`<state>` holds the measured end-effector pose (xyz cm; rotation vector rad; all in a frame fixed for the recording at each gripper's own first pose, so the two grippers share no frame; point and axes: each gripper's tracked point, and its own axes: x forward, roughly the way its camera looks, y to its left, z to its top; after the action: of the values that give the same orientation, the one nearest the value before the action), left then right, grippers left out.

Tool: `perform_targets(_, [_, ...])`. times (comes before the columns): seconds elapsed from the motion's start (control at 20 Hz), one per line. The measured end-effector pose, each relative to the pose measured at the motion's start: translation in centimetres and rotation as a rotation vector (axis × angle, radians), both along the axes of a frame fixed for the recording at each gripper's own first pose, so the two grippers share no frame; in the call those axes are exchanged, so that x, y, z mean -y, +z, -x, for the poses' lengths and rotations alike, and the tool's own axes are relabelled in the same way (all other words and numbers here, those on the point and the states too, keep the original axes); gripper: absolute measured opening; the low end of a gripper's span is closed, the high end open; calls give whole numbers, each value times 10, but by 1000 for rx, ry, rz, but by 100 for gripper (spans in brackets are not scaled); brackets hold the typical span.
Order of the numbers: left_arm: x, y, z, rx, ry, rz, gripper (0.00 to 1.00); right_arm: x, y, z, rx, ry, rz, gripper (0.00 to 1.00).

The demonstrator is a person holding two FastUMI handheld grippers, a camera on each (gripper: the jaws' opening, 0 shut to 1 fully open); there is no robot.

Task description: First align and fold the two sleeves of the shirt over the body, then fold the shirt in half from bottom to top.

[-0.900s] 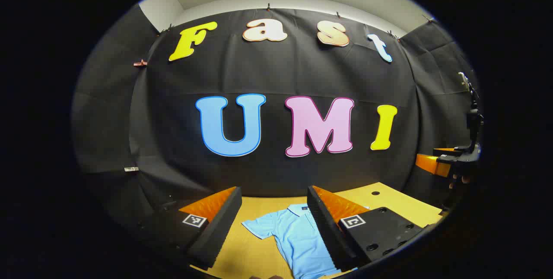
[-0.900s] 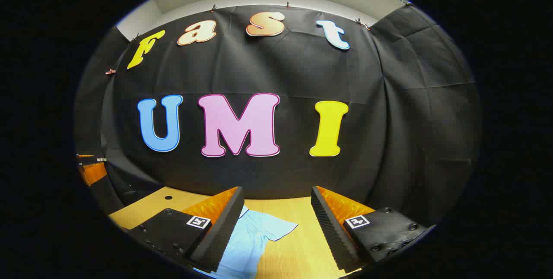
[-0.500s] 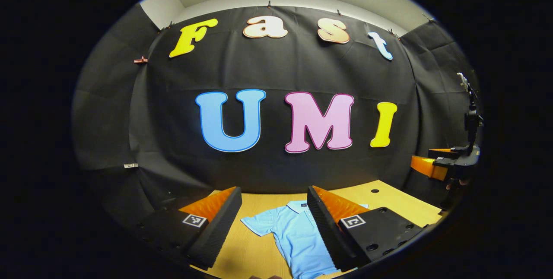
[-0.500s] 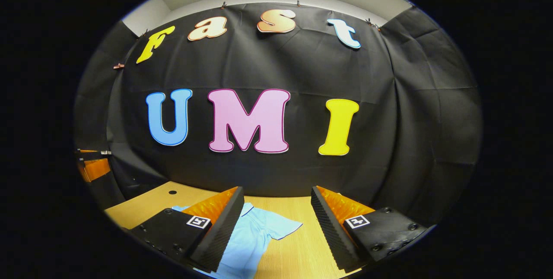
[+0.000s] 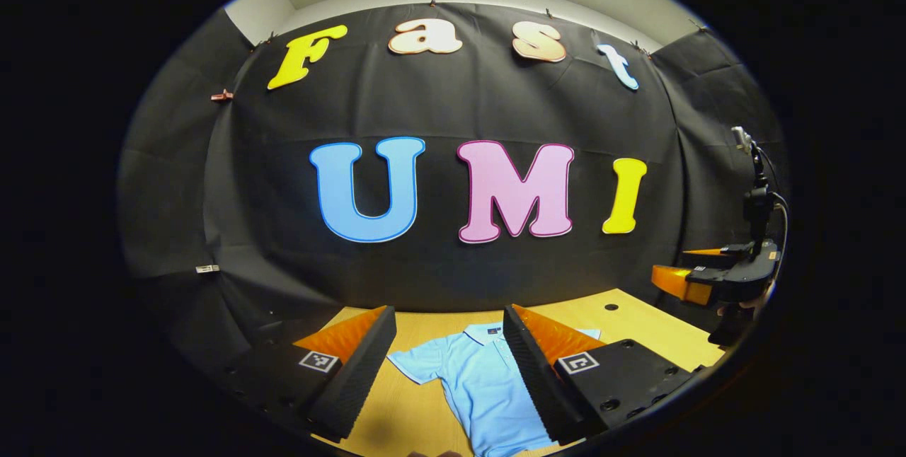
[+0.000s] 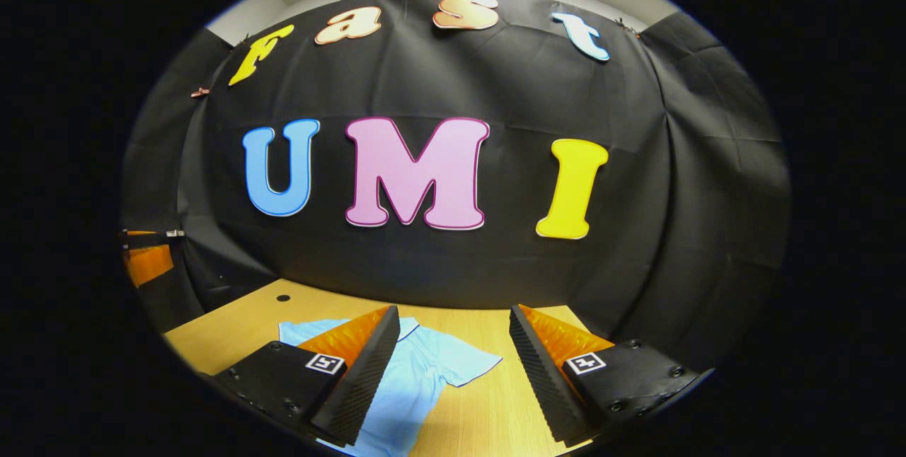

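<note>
Nothing of the fold appears to be done. The light blue shirt (image 5: 481,386) lies flat on the wooden table (image 5: 637,322), collar toward the far wall, and both short sleeves are spread out to the sides: one sleeve (image 5: 417,365) shows in the left gripper view, the other sleeve (image 6: 460,361) in the right gripper view. The lower hem runs out of view at the bottom, so whether it lies smooth is hard to say.

The left gripper (image 5: 449,365) hangs above the shirt with its jaws wide apart and nothing between them. The right gripper (image 6: 453,372) is likewise spread wide and empty, held above the table with the near sleeve seen between its fingers.

All steps remain, by my judgement: both sleeves to bring over the body, then the bottom-to-top fold
</note>
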<state>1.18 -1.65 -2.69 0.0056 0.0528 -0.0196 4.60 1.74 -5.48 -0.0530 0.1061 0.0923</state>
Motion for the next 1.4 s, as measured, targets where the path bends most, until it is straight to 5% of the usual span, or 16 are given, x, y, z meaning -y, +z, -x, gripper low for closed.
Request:
perform_targets(0.7, [-5,-46,-20,-117,108,-15,97,28,-139,-123,-261,21,113,97])
perform_targets(1.4, [-25,-66,-46,-199,249,-39,97,67,-287,-193,-574,-27,61,98])
